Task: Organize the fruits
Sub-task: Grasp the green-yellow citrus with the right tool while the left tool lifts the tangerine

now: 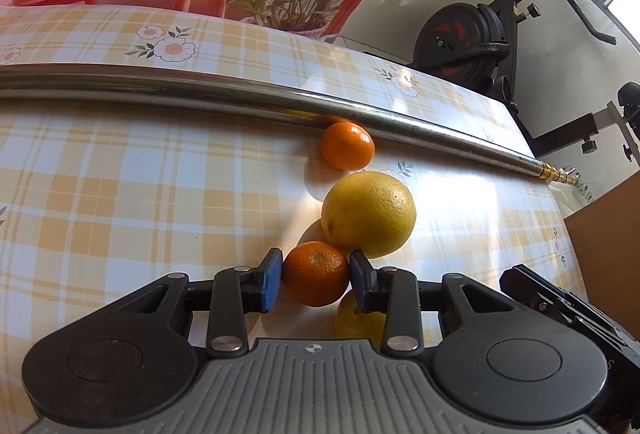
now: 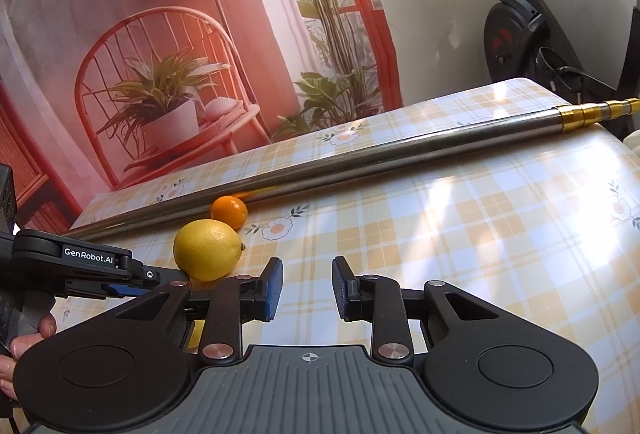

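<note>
In the left wrist view my left gripper (image 1: 317,256) has its blue pads touching both sides of a small orange mandarin (image 1: 316,274), low over the checked tablecloth (image 1: 120,194). That mandarin leans against a big yellow lemon (image 1: 368,214). A second mandarin (image 1: 348,146) lies beyond, against a metal pole (image 1: 200,90). Another yellow fruit (image 1: 354,318) shows partly under the right finger. In the right wrist view my right gripper (image 2: 307,274) is shut to a narrow gap with nothing in it, right of the lemon (image 2: 208,249) and far mandarin (image 2: 229,212). The left gripper (image 2: 116,266) enters there from the left.
The pole (image 2: 400,150) runs across the table behind the fruit. A printed backdrop (image 2: 160,74) hangs at the far edge. An exercise bike (image 2: 520,34) stands beyond the right corner, and a cardboard box (image 1: 600,218) sits beside the table. A person's hand (image 2: 24,338) grips the left tool.
</note>
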Demonstrator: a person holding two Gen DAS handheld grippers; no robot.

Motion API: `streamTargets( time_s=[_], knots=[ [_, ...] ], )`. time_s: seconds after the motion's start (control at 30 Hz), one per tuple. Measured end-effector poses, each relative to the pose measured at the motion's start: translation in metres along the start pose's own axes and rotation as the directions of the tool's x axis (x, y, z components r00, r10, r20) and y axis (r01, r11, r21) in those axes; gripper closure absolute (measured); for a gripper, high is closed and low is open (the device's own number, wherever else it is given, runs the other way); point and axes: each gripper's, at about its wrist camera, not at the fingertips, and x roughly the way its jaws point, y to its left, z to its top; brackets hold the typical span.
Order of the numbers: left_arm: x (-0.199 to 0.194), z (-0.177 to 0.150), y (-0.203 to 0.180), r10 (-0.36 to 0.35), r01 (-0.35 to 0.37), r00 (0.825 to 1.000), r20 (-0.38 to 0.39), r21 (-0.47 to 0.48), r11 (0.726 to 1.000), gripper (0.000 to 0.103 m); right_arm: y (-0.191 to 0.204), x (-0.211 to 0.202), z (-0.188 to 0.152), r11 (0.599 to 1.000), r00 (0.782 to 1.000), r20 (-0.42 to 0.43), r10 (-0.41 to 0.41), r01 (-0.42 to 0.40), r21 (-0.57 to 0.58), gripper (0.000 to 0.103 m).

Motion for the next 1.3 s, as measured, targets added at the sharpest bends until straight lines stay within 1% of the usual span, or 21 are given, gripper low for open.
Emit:
streamTargets(
  time_s=[0.17,0.33,0.47,0.63,0.7,0.77,0.87,1.03,1.07,1.2,1.3],
  knots=[
    [-0.019,-0.001,0.0,0.005,-0.007,0.998,0.058,0.032,0.999,0.065,0.006,0.003,-0.001,0.999,0.999,-0.029,0.031,-0.031,-0.009,0.076],
    [-0.041,-0.004,0.002,0.038,-0.046,0.994,0.107,0.069,0.997,0.065,0.023,0.006,-0.002,0.996,0.996,-0.059,0.072,-0.074,-0.044,0.073],
    [-0.062,-0.012,0.006,0.069,-0.085,0.985,0.157,0.095,0.992,0.065,0.042,0.012,-0.003,0.99,0.991,-0.085,0.101,-0.108,-0.086,0.072],
    [-0.085,-0.024,0.014,0.114,-0.136,0.971,0.212,0.095,0.986,0.065,0.061,0.021,-0.001,0.983,0.984,-0.115,0.135,-0.148,-0.111,0.068],
    [-0.093,-0.027,0.019,0.115,-0.136,0.969,0.22,0.082,0.987,0.065,0.069,0.026,0.001,0.978,0.98,-0.129,0.15,-0.167,-0.127,0.066],
    [-0.099,-0.03,0.022,0.116,-0.136,0.967,0.227,0.072,0.988,0.065,0.079,0.033,0.002,0.968,0.976,-0.152,0.155,-0.181,-0.174,0.06],
    [-0.105,-0.034,0.023,0.13,-0.151,0.962,0.238,0.07,0.986,0.065,0.092,0.041,0.004,0.959,0.972,-0.181,0.151,-0.189,-0.213,0.059],
    [-0.11,-0.04,0.019,0.126,-0.154,0.96,0.251,0.095,0.983,0.065,0.098,0.055,0.004,0.961,0.967,-0.221,0.128,-0.176,-0.213,0.058],
    [-0.111,-0.04,0.018,0.123,-0.153,0.959,0.255,0.101,0.983,0.065,0.098,0.057,0.005,0.963,0.964,-0.229,0.133,-0.181,-0.201,0.058],
    [-0.114,-0.045,0.015,0.111,-0.145,0.958,0.265,0.111,0.983,0.065,0.095,0.069,0.005,0.968,0.944,-0.29,0.159,-0.206,-0.143,0.058],
    [-0.115,-0.048,0.014,0.103,-0.138,0.959,0.263,0.119,0.983,0.065,0.093,0.073,0.002,0.972,0.938,-0.306,0.163,-0.207,-0.115,0.059]
  ],
)
